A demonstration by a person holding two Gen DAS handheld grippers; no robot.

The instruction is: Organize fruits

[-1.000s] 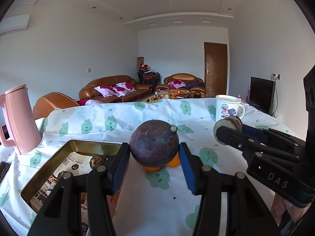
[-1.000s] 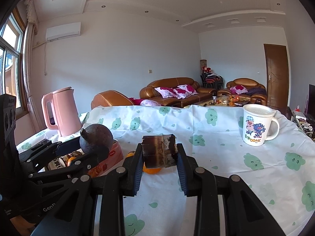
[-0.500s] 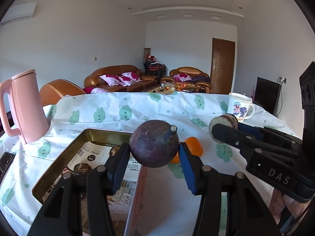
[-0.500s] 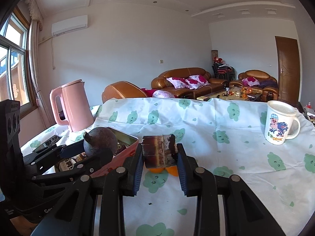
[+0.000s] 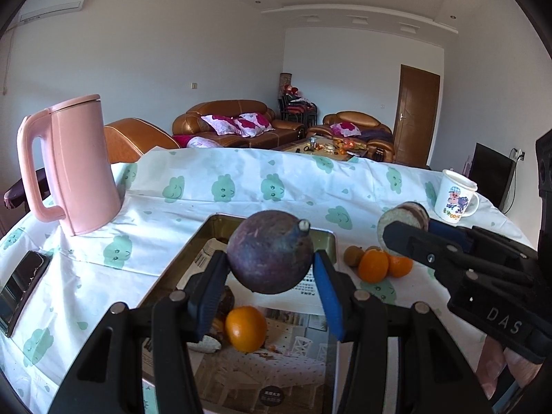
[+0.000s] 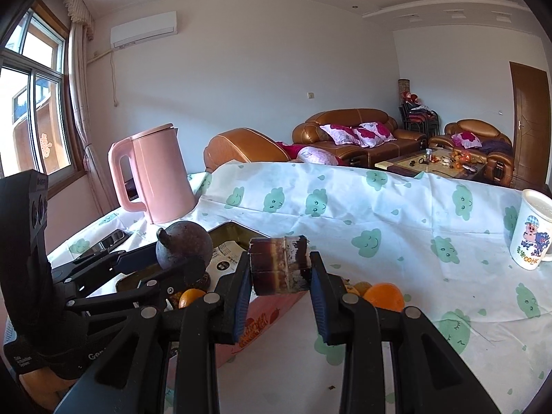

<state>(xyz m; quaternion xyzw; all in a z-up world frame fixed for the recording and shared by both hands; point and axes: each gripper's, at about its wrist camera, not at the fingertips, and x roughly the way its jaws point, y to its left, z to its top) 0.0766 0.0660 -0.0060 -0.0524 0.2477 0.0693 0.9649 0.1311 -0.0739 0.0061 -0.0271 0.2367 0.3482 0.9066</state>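
My left gripper (image 5: 270,258) is shut on a round dark purple fruit (image 5: 269,252) with a stem and holds it above the metal tray (image 5: 220,222). It also shows in the right wrist view (image 6: 184,246). My right gripper (image 6: 279,269) is shut on a short piece of sugarcane (image 6: 279,264), just right of the tray. The tray, lined with printed paper, holds an orange (image 5: 245,327) and a dark fruit (image 5: 226,302). Two oranges (image 5: 374,265) and a kiwi (image 5: 353,255) lie on the cloth beside the tray.
A pink kettle (image 5: 74,162) stands at the back left. A phone (image 5: 22,283) lies at the left edge. A white cartoon mug (image 5: 455,196) stands at the back right. The table has a white cloth (image 5: 276,186) with green prints.
Both grippers have moved left with their loads. The purple fruit is now above the tray; an orange in the tray has come into view.
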